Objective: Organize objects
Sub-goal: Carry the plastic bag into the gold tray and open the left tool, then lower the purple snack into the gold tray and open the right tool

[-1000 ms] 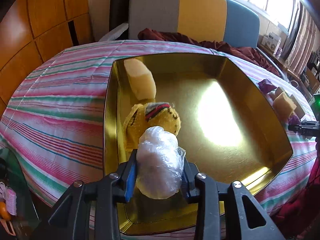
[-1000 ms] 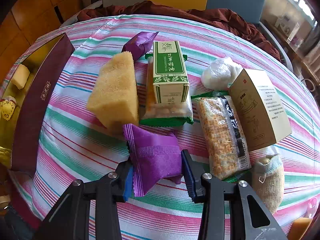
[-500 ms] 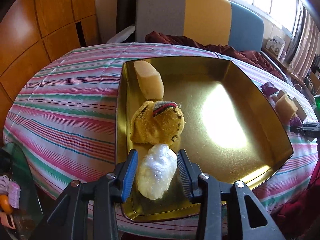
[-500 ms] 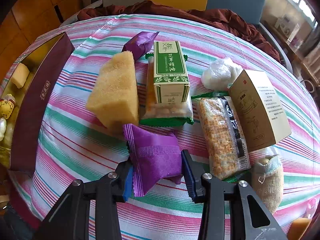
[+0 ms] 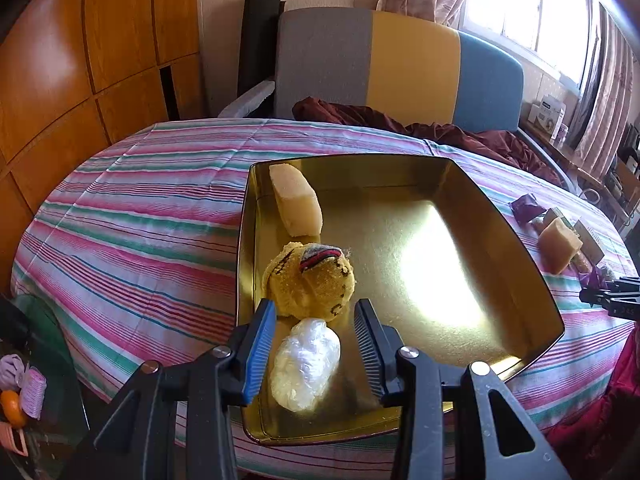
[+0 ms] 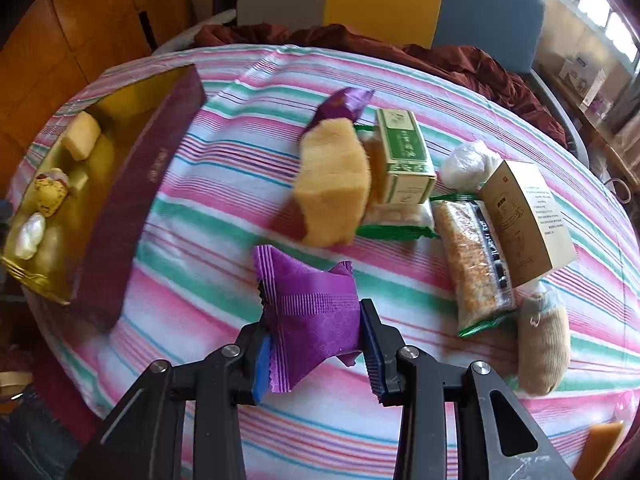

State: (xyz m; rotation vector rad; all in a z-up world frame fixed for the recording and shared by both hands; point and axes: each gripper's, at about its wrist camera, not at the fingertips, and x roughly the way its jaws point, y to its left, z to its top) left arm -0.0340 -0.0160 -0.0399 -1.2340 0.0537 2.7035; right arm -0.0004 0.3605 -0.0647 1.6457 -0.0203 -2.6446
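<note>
Left gripper (image 5: 315, 342) apart; right gripper (image 6: 314, 354) closing on purple packet (image 6: 310, 312) (striped tablecloth (image 6: 224, 184))

Room bg, all relative to the table (image 5: 132, 216), round w/ pink, green & white striped cloth. Behind it: sofa back (image 5: 400, 68) in grey, yellow & blue panels, dark red blanket (image 5: 460, 136) bunched on the seat. Left of table: orange-brown wood panel wall (image 5: 80, 60). Behind-right: bright window (image 5: 532, 0) w/ pinkish curtains (image 5: 608, 92); daylight strong. Black roll (image 5: 258, 40) upright beside sofa.
</note>
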